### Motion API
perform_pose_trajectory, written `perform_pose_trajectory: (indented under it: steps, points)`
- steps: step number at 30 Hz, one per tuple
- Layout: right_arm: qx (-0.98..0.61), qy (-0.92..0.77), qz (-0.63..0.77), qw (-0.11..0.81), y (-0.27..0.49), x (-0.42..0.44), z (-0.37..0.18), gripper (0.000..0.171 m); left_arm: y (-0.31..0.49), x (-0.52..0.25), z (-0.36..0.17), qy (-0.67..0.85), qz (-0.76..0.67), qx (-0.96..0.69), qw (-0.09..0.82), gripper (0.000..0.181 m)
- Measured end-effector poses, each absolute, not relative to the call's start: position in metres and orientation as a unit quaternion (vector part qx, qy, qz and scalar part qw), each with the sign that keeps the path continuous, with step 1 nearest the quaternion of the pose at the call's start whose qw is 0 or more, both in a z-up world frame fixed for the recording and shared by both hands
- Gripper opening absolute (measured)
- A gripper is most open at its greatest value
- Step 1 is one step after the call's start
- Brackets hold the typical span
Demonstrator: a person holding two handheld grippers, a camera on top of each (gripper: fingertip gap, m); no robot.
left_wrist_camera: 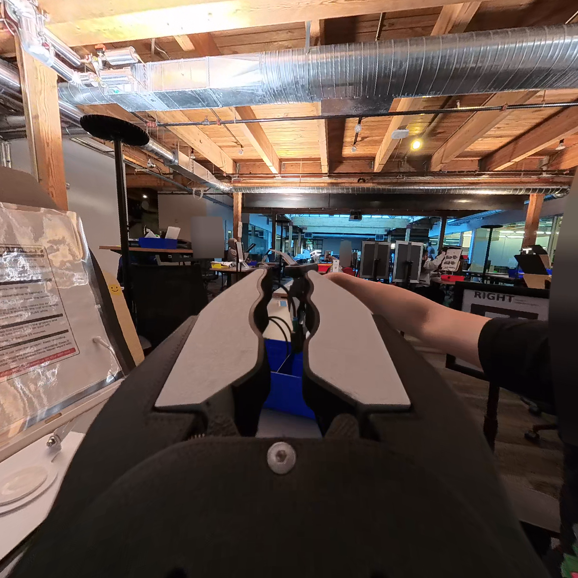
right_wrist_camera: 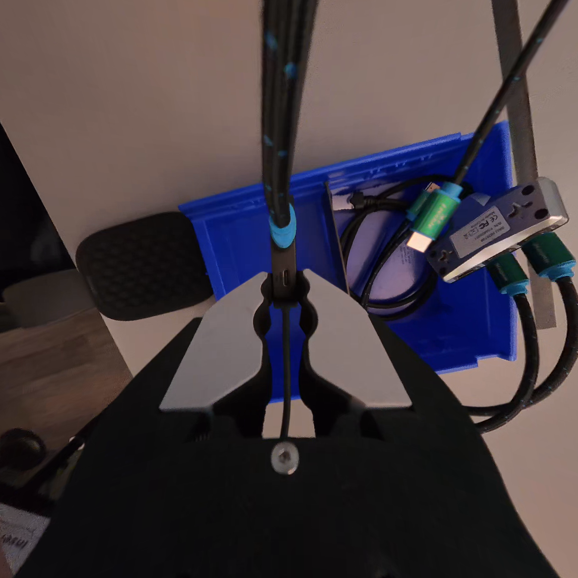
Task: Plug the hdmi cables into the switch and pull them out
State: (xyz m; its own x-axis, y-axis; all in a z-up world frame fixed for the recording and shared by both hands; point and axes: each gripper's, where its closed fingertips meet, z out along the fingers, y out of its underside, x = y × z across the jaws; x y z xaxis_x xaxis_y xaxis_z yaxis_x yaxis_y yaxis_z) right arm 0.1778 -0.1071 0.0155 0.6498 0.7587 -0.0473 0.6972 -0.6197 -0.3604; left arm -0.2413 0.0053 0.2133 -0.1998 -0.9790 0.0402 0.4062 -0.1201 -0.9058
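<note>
In the right wrist view my right gripper [right_wrist_camera: 284, 275] points down over a blue bin [right_wrist_camera: 237, 237] and is shut on a slim black connector piece [right_wrist_camera: 284, 278] with a blue collar. Its braided black cables [right_wrist_camera: 281, 109] run up out of frame. The grey switch [right_wrist_camera: 500, 231] hangs at the right with two green hdmi plugs [right_wrist_camera: 550, 250] in it. A third green plug [right_wrist_camera: 433, 219] dangles loose beside it. In the left wrist view my left gripper [left_wrist_camera: 286, 273] is level and nearly closed on a black cable bundle [left_wrist_camera: 297, 281] whose loops hang below.
The bin [left_wrist_camera: 283, 391] sits on a white table [right_wrist_camera: 125, 125] and holds a coiled black cable [right_wrist_camera: 391, 266]. A black textured pad [right_wrist_camera: 137, 266] lies left of it. A laminated sheet on a stand [left_wrist_camera: 37, 312] is at left, a person's arm [left_wrist_camera: 406, 309] at right. Spacing between my two grippers at the tips: around 50 cm. Between my right fingertips and the grey switch [right_wrist_camera: 500, 231] there is roughly 15 cm.
</note>
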Motion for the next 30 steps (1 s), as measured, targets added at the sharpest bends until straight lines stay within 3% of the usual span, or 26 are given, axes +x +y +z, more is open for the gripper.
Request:
perform_pose_trajectory:
  steps: [5, 18, 23, 27, 30]
  points:
    - [-0.909, -0.394, 0.100, 0.096, -0.096, 0.199, -0.006, 0.017, 0.007, -0.226, 0.203, 0.420, -0.647, -0.374, 0.516, 0.018]
    - [-0.916, -0.396, 0.024, 0.061, -0.055, 0.247, -0.067, 0.017, 0.000, -0.190, 0.181, 0.458, -0.624, -0.404, 0.487, 0.019]
    - [-0.925, -0.379, 0.006, -0.025, -0.063, 0.249, -0.104, 0.021, -0.005, -0.184, 0.177, 0.467, -0.627, -0.406, 0.473, 0.018]
    - [-0.925, -0.379, -0.013, 0.015, -0.054, 0.246, -0.094, 0.022, -0.007, -0.184, 0.175, 0.474, -0.626, -0.409, 0.464, 0.019]
    - [-0.920, -0.384, -0.051, 0.065, -0.048, 0.246, -0.058, 0.022, -0.010, -0.188, 0.179, 0.476, -0.629, -0.402, 0.465, 0.020]
